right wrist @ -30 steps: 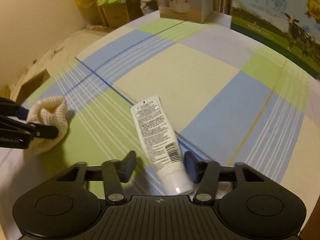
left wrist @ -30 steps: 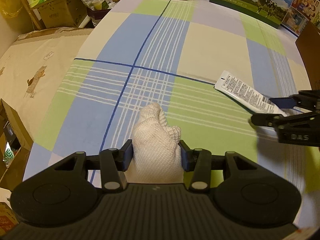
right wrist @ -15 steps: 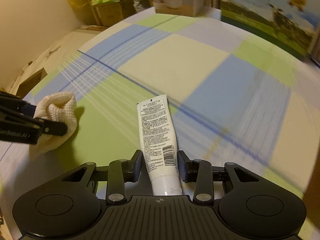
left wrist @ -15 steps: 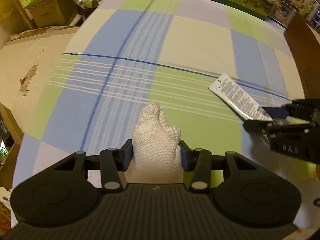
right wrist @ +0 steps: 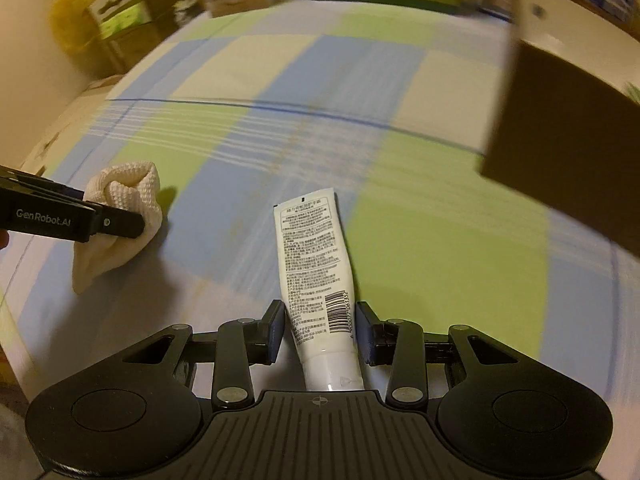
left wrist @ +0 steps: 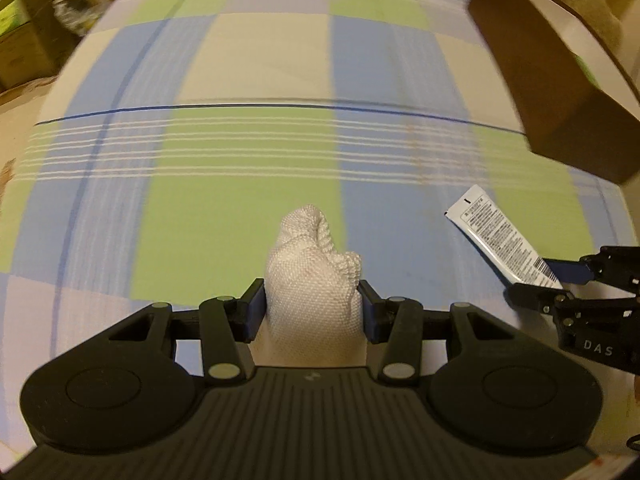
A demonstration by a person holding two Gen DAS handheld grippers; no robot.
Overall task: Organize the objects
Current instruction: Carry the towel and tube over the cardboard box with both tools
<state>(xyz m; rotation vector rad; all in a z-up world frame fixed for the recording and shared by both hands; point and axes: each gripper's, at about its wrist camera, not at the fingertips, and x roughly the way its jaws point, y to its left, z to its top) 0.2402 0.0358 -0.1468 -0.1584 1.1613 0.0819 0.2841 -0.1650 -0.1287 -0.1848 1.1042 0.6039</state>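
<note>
A bunched white knitted cloth [left wrist: 312, 272] is pinched between the pads of my left gripper [left wrist: 312, 305], which is shut on it just above the checked tablecloth [left wrist: 224, 224]. The right wrist view shows the same cloth [right wrist: 124, 196] at the left, hanging from the left gripper [right wrist: 116, 218]. A white tube [right wrist: 316, 264] with printed text and a barcode points away from me, cap end toward the camera. My right gripper [right wrist: 320, 328] is shut on its lower body. In the left wrist view the tube [left wrist: 500, 240] and right gripper [left wrist: 540, 284] are at the right edge.
An open brown cardboard box [left wrist: 560, 80] stands at the right on the table, close ahead of the tube [right wrist: 568, 128]. Cartons and a milk box line the blurred far edge of the table. Stacked boxes [right wrist: 120, 20] stand off the table at the far left.
The right gripper's pads closed onto the tube and took it up. Both grippers have carried their loads to the right, and the brown box has come into view.
</note>
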